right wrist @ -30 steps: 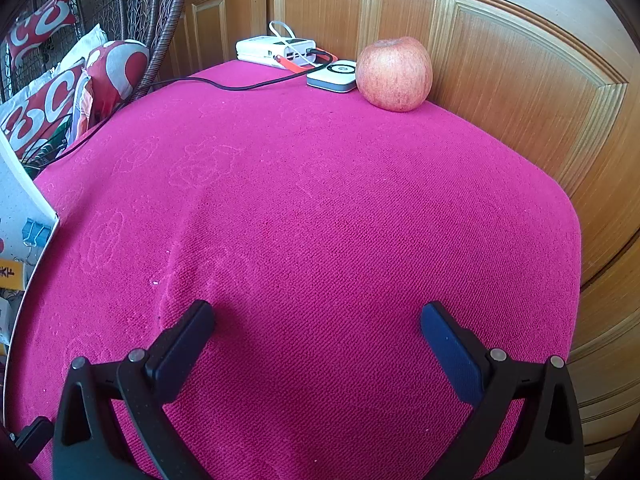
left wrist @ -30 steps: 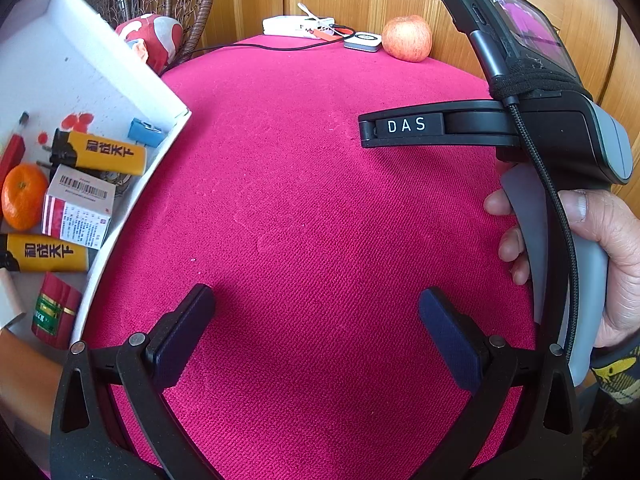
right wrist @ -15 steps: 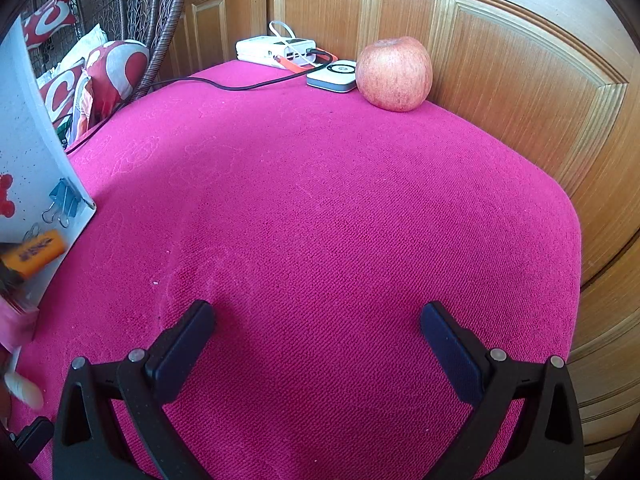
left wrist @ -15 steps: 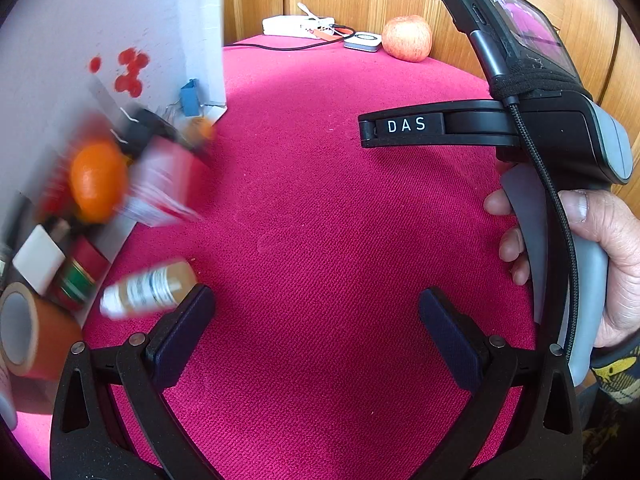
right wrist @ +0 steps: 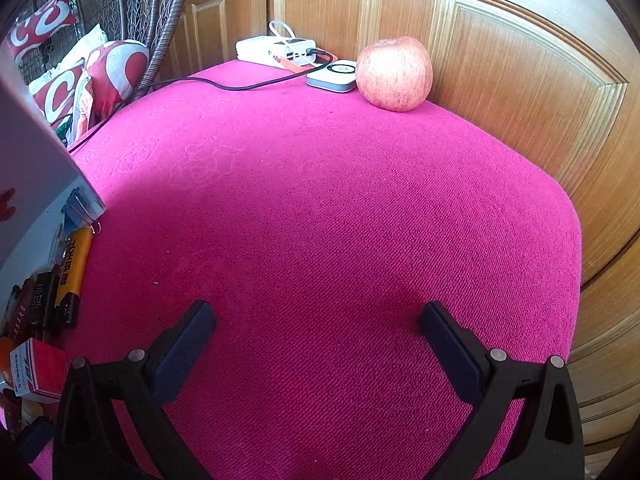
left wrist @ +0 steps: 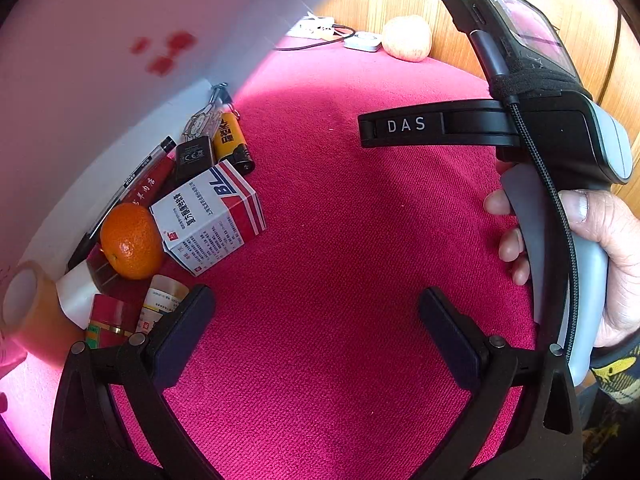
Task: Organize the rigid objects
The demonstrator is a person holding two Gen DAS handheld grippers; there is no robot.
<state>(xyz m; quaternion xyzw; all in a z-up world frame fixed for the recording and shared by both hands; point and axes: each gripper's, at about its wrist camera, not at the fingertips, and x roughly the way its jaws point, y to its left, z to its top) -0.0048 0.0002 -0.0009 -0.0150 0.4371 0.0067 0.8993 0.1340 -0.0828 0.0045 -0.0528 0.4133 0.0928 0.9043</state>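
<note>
A white box [left wrist: 100, 80] stands tipped on its side at the left, and its contents lie spilled on the pink cloth [left wrist: 340, 220]. Among them are a tangerine [left wrist: 130, 242], a red-and-white medicine carton [left wrist: 208, 216], a yellow lighter [left wrist: 232, 142], a black adapter [left wrist: 194, 158], a pen [left wrist: 148, 172], a small bottle [left wrist: 162, 306], a red tin [left wrist: 106, 326] and a tape roll [left wrist: 32, 308]. My left gripper [left wrist: 316, 296] is open and empty, its left finger beside the bottle. My right gripper [right wrist: 316, 312] is open over bare cloth, with the lighter [right wrist: 72, 268] and carton [right wrist: 38, 368] to its left.
An apple [right wrist: 394, 74], a small white device [right wrist: 334, 76] and a power bank [right wrist: 276, 50] with a black cable sit at the far edge against wooden panels [right wrist: 520, 80]. Patterned cushions [right wrist: 80, 80] lie beyond the left edge. A hand [left wrist: 600, 252] holds the right gripper's handle.
The white box has been tipped from lying flat to standing on its side, and its objects tumbled out onto the cloth and came to rest. Both grippers stayed where they were.
</note>
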